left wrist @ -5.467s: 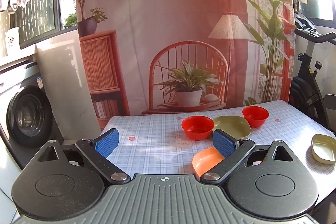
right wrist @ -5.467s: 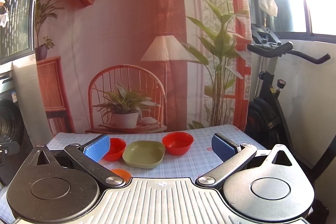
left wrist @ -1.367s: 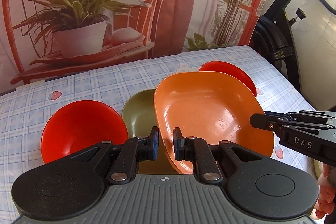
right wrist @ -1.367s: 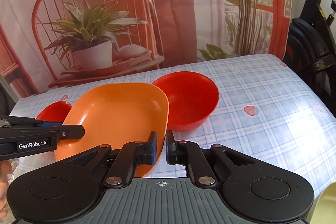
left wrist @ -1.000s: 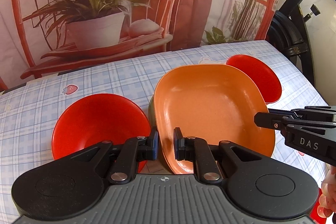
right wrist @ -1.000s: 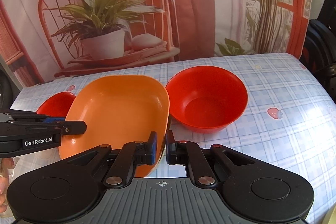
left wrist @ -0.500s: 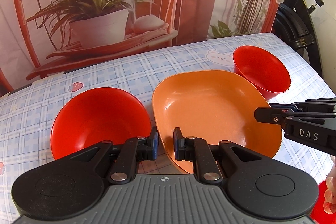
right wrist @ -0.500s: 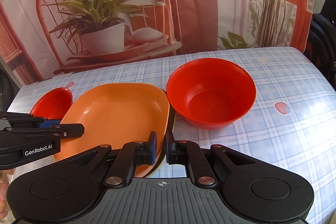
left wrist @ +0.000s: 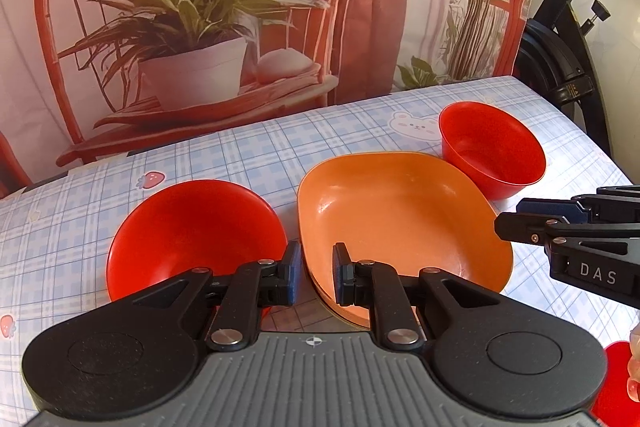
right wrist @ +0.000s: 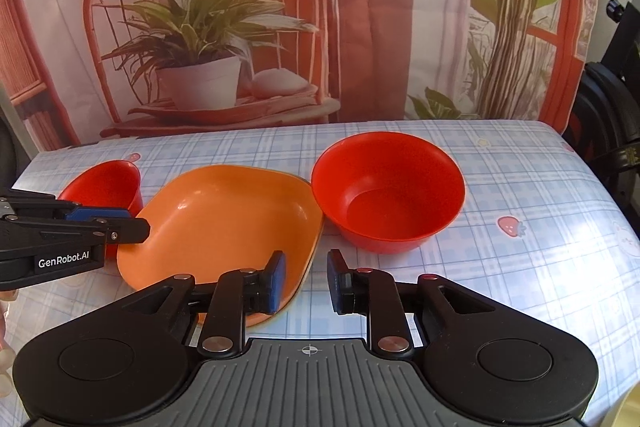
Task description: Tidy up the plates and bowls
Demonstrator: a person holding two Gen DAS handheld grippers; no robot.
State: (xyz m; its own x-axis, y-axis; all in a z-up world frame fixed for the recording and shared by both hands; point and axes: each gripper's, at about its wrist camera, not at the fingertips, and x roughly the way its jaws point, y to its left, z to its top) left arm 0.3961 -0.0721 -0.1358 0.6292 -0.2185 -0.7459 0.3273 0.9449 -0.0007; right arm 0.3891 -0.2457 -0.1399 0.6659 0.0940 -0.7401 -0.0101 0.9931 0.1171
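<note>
The orange plate (left wrist: pixel 404 223) lay flat on the bench (left wrist: pixel 240 155), which was covered with a blue checked cloth, and under its near rim a thin edge of another dish showed, so it seemed to sit on top of that one. On one side of the orange plate stood a red bowl (left wrist: pixel 192 231), just beside its rim; on the opposite side stood a second red bowl (left wrist: pixel 494 149), also close to the plate.

The left tongs (left wrist: pixel 314 273) were at the near rim of the orange plate. Their jaws had just been opening a little; the rim stood between them, and a small gap showed at each pad, so they no longer pressed on it.

The right tongs (right wrist: pixel 305 283) were at the opposite rim of the orange plate. Their jaws had also just been opening and stood clearly apart; the left pad (right wrist: pixel 276 281) was over the inside of the plate, the other one over the cloth, and neither pressed on the rim.

Behind the orange plate, at the far edge of the bench, hung a printed curtain (right wrist: pixel 352 7) with a picture of a chair and a potted plant
</note>
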